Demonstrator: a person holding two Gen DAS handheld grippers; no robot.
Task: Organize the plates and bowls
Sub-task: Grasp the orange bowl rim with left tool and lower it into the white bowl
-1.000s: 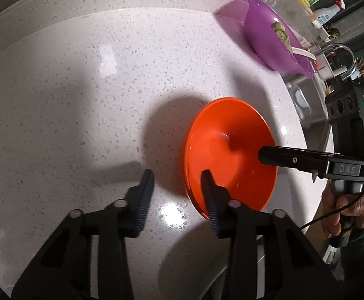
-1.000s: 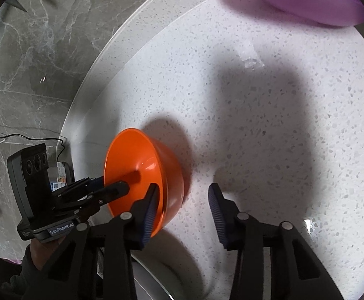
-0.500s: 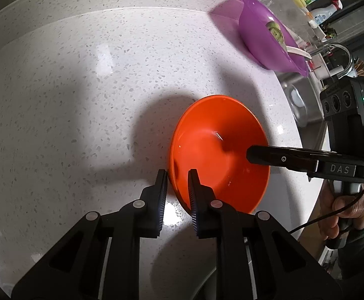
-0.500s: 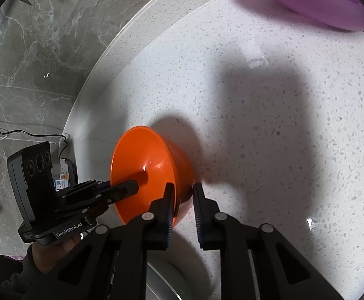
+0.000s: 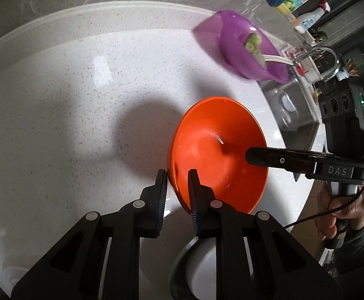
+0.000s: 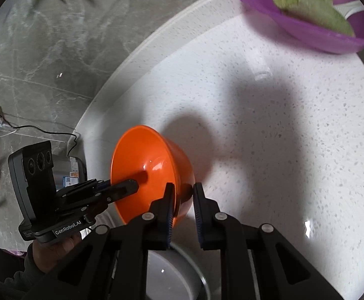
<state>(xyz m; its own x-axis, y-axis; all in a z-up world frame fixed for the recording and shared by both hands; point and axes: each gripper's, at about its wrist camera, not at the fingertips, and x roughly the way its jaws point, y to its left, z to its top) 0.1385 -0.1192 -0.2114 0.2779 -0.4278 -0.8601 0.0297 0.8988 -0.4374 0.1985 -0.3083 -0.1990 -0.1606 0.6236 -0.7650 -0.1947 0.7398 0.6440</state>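
An orange bowl (image 5: pixel 217 150) is held between both grippers above the white speckled counter (image 5: pixel 81 115). My left gripper (image 5: pixel 178 177) is shut on its near rim, one finger inside and one outside. My right gripper (image 6: pixel 184 190) is shut on the opposite rim of the bowl (image 6: pixel 152 165). Each gripper shows in the other's view, the right one (image 5: pixel 257 156) reaching into the bowl from the right and the left one (image 6: pixel 129 185) from the left. A purple bowl (image 5: pixel 249 47) with green food and a white utensil sits at the counter's far edge (image 6: pixel 307 22).
A round grey and white vessel (image 5: pixel 202 267) sits just below the grippers (image 6: pixel 172 272). A steel sink (image 5: pixel 292 110) with a faucet (image 5: pixel 324 57) lies to the right of the counter. Bottles (image 5: pixel 304 17) stand behind it. The grey marble floor (image 6: pixel 44 62) lies beyond the counter's left edge.
Both grippers closed from open onto the orange bowl's rim. The bowl has risen off the counter, and more of the purple bowl and the vessel below have come into view.
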